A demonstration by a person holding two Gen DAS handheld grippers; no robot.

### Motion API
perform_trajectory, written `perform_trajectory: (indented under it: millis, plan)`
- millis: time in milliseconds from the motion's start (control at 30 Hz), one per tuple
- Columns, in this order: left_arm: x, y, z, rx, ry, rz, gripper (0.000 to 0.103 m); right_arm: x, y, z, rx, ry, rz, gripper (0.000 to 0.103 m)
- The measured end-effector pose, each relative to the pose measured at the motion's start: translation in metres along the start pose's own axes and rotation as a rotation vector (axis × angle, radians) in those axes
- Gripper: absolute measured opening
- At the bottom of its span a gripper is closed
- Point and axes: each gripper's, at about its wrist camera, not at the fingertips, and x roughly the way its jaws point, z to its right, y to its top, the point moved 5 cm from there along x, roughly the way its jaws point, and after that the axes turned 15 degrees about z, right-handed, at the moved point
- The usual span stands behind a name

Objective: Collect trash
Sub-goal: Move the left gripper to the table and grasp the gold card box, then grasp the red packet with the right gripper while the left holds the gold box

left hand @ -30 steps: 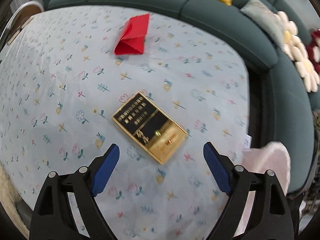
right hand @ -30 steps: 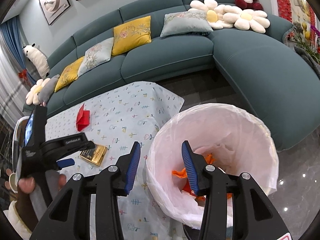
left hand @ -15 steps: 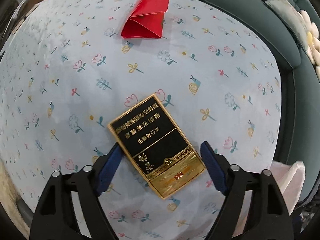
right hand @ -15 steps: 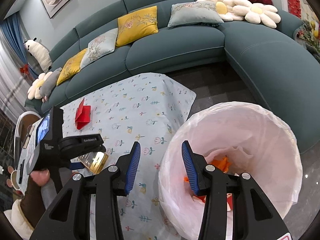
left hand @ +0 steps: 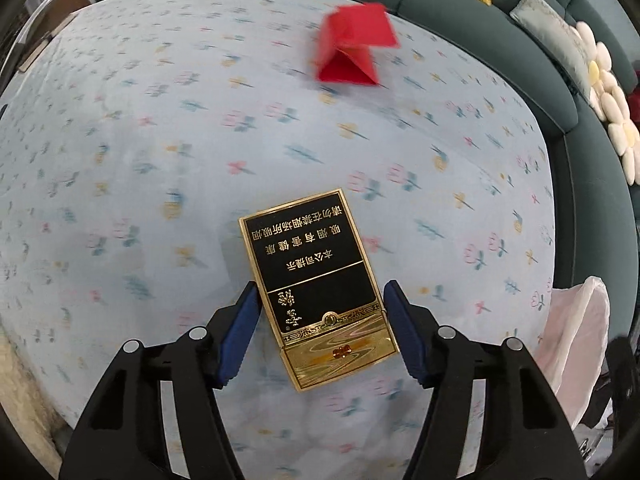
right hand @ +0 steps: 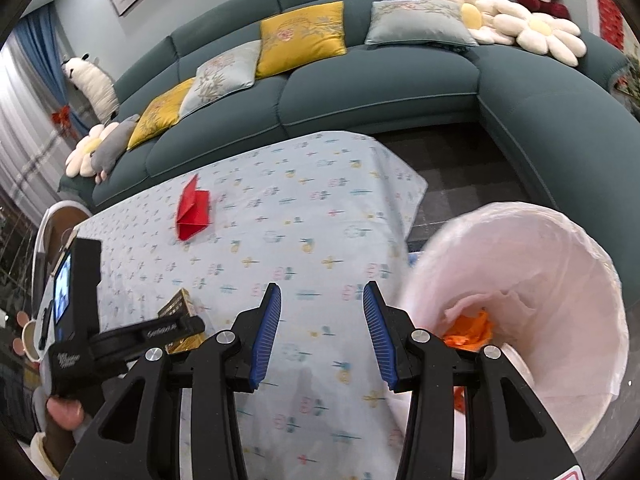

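step: left gripper [left hand: 318, 322] closing around gold cigarette pack [left hand: 316, 284] (pads not yet pressing) | right gripper [right hand: 322, 334] hanging apart, empty | next: clamping, carrying to lined bin [right hand: 560, 264] beside pack

In the right wrist view, the black left gripper [right hand: 132, 336] hides most of the flat gold-and-black cigarette box [right hand: 178, 306]; motion blur smears the folded red paper envelope [left hand: 354, 46]; the white-lined round trash bin [left hand: 576, 344] is largely cut off.
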Motion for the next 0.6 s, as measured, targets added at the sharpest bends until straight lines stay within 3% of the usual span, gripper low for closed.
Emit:
perform_trajectory:
  millis: [267, 600]
  plan:
    - [-0.025, 0.039, -0.059, -0.011, 0.052, 0.097, 0.060, 0.049, 0.007, -0.074, -0.045, 0.095, -0.033, 0.042]
    - [-0.010, 0.091, -0.103, -0.007, 0.089, 0.168, 0.060, 0.153, 0.009, -0.165, -0.082, 0.162, -0.108, 0.042]
